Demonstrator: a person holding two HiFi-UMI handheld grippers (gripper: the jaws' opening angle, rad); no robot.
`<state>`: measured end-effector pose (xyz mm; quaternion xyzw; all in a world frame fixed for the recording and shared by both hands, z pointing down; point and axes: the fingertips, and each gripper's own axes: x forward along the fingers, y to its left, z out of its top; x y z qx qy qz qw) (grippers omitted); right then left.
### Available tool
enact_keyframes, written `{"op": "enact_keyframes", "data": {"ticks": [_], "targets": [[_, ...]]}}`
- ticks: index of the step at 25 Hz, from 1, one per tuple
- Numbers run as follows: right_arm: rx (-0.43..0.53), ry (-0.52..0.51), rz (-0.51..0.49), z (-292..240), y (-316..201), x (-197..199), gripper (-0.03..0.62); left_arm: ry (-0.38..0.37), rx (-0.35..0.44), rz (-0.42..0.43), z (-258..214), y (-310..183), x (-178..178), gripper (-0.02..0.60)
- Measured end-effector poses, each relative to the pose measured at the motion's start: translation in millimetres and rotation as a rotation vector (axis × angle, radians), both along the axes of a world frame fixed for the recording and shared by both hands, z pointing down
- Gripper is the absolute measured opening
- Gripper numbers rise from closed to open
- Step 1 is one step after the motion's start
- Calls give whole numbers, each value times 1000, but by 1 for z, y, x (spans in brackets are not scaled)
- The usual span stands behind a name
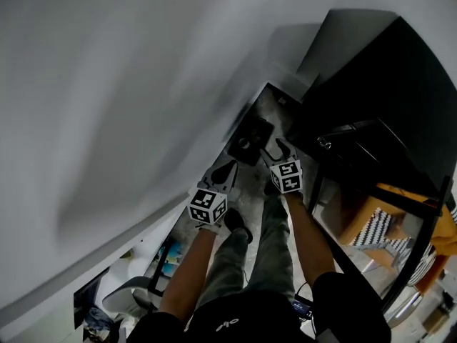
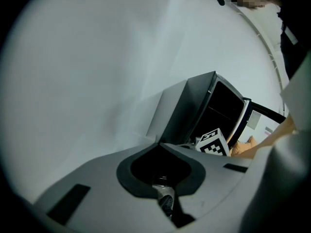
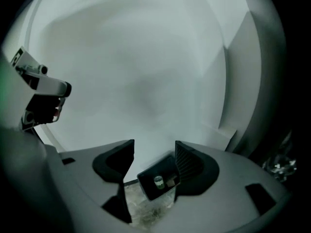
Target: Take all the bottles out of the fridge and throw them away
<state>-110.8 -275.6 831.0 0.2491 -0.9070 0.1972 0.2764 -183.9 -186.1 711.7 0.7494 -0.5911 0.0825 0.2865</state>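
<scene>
Left gripper (image 1: 228, 170): nearest you, lower centre of the head view. Its jaws are pressed together and grip nothing.
Right gripper (image 3: 154, 147): just right of it. Your jaws stand wide apart with nothing between the pads.
Bottle (image 3: 158, 181): small, pale cap showing, lying inside the black bin (image 3: 163, 169), lower centre of the right gripper view.
Bottle to tool: it sits below and beyond your right gripper's gap, clear of both pads. The right pad's edge overlaps the bin's right rim in that view.
Bin's place: on the speckled floor (image 3: 146, 212), at the foot of the white wall (image 1: 143, 84).
Around: the dark fridge (image 2: 184, 110) stands door open, centre right of the left gripper view. A black metal frame (image 1: 400, 199) stands at the head view's right.
</scene>
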Motion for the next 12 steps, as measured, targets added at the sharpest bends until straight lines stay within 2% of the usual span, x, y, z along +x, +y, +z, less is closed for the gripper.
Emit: {"op": "enact_keyframes", "data": {"ticks": [3,7,12], "targets": [[27,-28,36,-53,21,20,261,-15,40,16,-40,12,4,6],[97,-56,95,-129,53,44,126,-31,98,52,-93,35,15,6],[173,-104,152,-212,99,62,10,-16,159,81,-152,69,26,6]]}}
